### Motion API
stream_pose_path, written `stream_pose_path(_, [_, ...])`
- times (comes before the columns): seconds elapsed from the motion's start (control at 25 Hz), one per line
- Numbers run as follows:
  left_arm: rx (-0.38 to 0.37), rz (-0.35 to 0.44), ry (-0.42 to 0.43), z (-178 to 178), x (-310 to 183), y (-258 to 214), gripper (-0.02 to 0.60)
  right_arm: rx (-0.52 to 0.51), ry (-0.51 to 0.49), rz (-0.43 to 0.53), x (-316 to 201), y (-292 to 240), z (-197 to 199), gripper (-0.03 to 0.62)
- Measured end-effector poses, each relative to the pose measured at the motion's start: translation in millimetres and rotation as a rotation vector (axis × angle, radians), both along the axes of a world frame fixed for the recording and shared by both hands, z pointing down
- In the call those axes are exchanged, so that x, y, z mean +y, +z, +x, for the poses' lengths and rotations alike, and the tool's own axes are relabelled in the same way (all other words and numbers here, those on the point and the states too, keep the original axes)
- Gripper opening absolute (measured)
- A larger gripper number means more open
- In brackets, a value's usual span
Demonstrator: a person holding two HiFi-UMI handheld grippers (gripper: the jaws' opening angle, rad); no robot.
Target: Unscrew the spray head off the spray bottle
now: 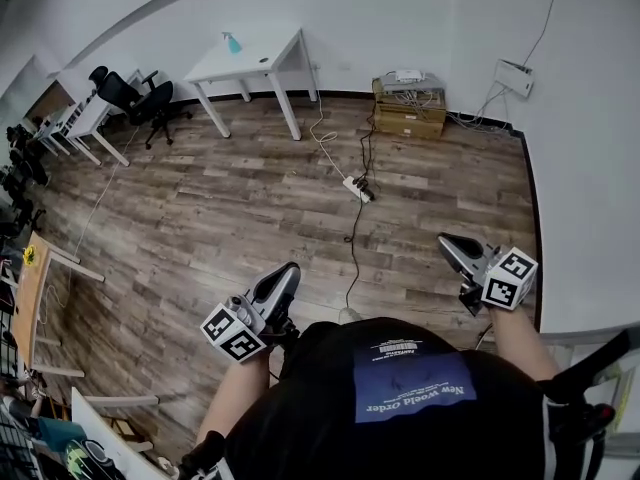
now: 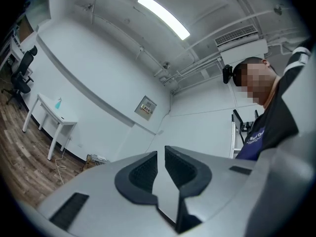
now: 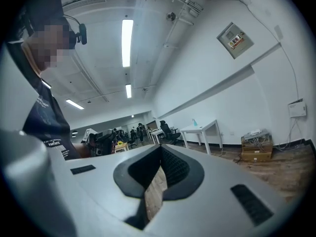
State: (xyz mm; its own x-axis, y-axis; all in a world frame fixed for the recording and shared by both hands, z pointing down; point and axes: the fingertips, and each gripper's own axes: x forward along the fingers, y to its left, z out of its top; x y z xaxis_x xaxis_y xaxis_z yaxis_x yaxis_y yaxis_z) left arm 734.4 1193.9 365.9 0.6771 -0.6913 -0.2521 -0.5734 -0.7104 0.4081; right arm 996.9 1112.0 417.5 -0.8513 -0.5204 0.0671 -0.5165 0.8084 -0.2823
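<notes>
Teal plastic, probably light and slick, the spray bottle stands on a white table far ahead of both claws (too small to judge its fill). Grip the body with one, the head's collar with the other. Left claw and right claw are pinched together, empty.

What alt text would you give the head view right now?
The spray bottle stands on a white table by the far wall. Close to the camera, the left tongs and right tongs, both shut and empty, are held over wood floor.
</notes>
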Motion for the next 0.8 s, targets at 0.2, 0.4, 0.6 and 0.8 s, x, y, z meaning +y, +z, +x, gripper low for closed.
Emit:
stream_pose_path(0.2, [0.01,0.02,0.008,-14.9,-14.6,5.0,0.052,0.016,-0.003,-0.002,-14.8,13.1,-16.5,-0.003])
stream_pose_path(0.4, [0.025,0.029,-0.001,-68.3,-31.9,19.1,0.052,0.046,-0.023,0.006,-38.5,16.3,-75.9,-0.003])
stream_pose_path(0.6, [0.051,0.021,-0.026,-159.6,-59.6,23.3,0.052,0.042,-0.045,0.012,-80.8,5.9,-172.6,-0.003])
stream_pose_path(0.8, [-0.001,0.048,-0.058,-261.9,-75.5,14.7,0.052,0.04,-0.093,0.05,-118.5,-13.6,-287.4,-0.003])
